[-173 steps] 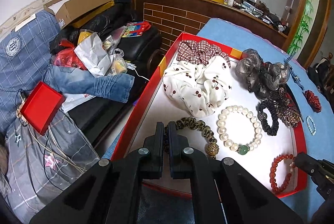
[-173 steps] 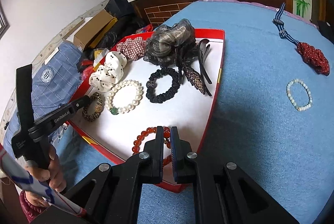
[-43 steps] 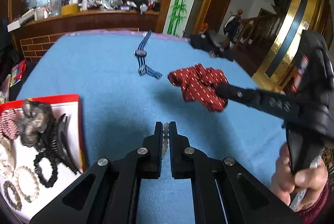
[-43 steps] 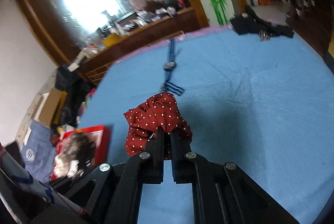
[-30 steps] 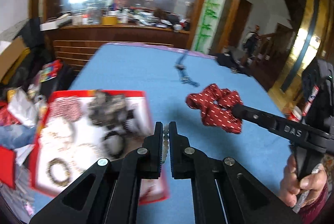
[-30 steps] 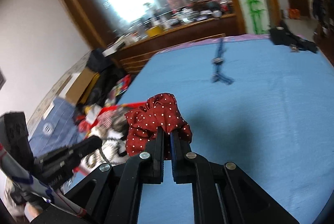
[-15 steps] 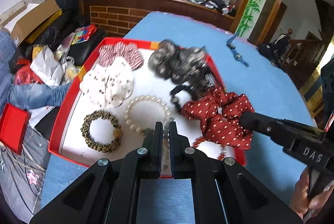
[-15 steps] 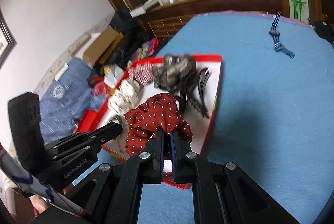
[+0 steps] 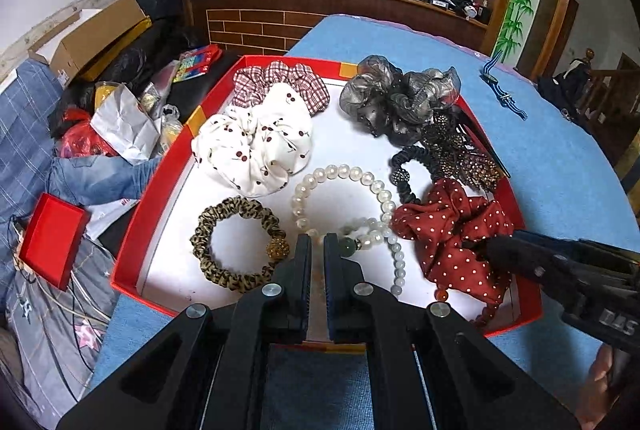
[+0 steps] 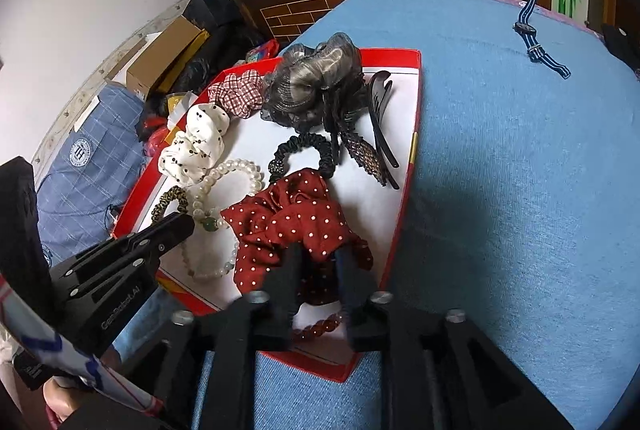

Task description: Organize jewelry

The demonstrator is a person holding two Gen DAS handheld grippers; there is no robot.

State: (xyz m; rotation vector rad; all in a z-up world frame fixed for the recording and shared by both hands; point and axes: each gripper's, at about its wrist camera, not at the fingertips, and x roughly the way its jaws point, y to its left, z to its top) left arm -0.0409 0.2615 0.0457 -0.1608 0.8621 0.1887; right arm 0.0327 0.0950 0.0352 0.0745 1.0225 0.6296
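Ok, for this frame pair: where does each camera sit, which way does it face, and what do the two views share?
Left wrist: on the left gripper, looking down at the red tray; a fingertip shows bottom right.
Right wrist: on the right gripper, jaws just opening around the red dotted scrunchie; a hand shows bottom left.
Shared: tray, scrunchie, pearl bracelet, each other's gripper.

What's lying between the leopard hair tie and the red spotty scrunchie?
In the left wrist view, the pearl bracelet lies between the leopard hair tie and the red scrunchie.

Both tongs tilt steeply downward, side by side. The left tongs [image 9: 317, 244] have their jaws nearly together. The right tongs [image 10: 318, 262] have just been opening, jaws now parted. A hand [image 10: 60, 400] grips the left handle.
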